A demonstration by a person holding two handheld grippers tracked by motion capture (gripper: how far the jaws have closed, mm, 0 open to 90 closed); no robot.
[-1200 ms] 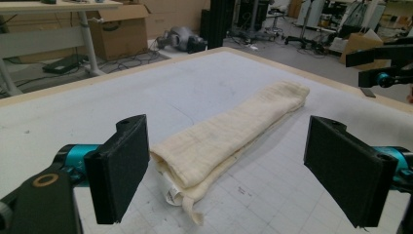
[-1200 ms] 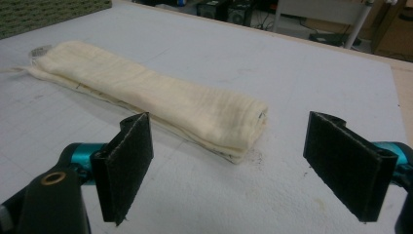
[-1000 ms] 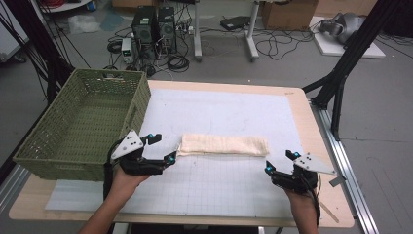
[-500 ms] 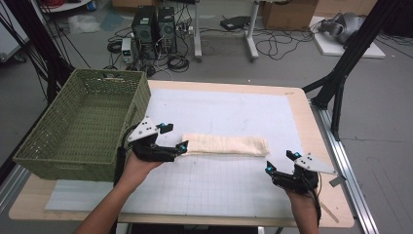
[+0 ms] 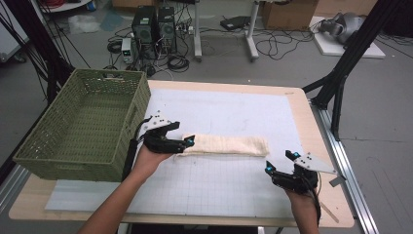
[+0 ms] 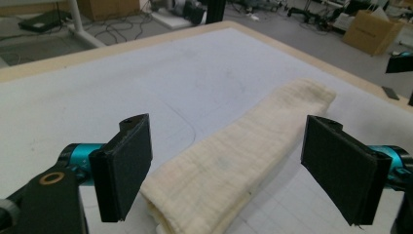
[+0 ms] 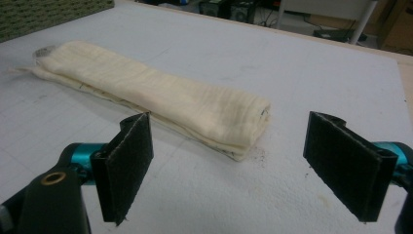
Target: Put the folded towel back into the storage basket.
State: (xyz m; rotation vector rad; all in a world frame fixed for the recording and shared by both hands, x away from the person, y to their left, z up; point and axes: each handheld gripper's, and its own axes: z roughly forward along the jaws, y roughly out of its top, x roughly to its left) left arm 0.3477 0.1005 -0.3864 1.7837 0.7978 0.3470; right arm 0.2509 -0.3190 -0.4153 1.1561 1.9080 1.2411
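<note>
Cream cloth [image 5: 224, 145], folded long strip, flat; left tool [image 5: 182, 145] at its end.

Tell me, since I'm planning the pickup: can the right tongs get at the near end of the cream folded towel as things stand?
Probably yes. The right tongs stand open, apart from the cream folded towel, with bare white mat between them. In the right gripper view the towel's end lies ahead between the jaws.
</note>
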